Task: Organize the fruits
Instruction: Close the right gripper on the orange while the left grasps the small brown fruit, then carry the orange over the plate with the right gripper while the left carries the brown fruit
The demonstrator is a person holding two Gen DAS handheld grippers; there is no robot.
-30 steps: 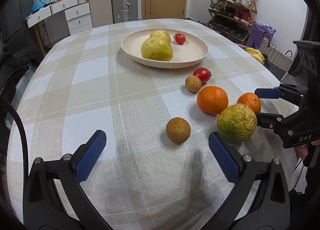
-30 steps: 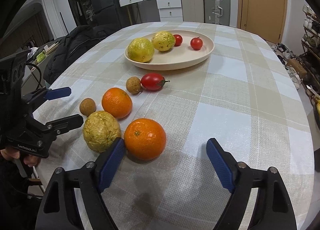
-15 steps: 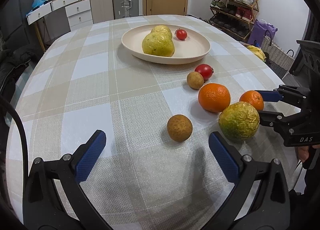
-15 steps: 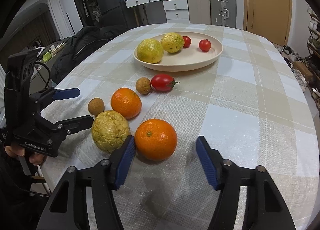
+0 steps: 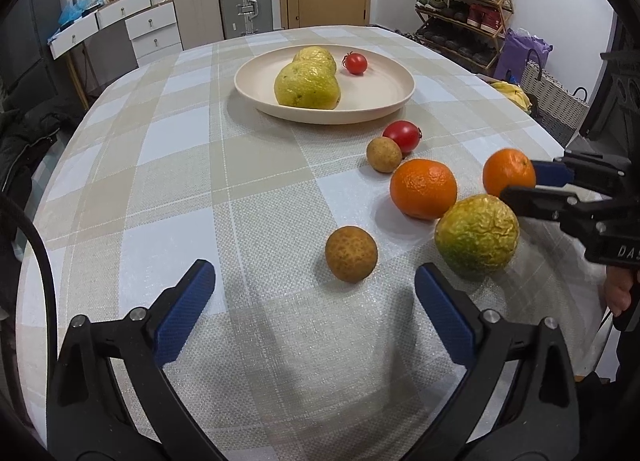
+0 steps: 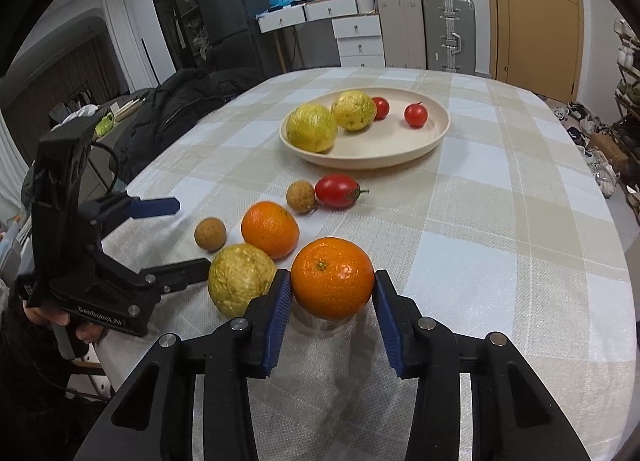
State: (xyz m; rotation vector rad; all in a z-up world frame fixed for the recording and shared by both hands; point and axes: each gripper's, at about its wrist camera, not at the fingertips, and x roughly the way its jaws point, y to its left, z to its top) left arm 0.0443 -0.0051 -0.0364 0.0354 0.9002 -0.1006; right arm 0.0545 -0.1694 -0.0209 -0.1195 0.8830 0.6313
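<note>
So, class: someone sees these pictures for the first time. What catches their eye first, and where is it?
Nearest the right wrist camera, the right tool is closing around a bright orange on the checked tablecloth. Behind it a cream plate holds two yellow fruits and two small tomatoes. The left tool is open, holding nothing.

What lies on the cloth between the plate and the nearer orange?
In the right wrist view, a red tomato and a small brown longan, touching, lie between plate and orange.
</note>
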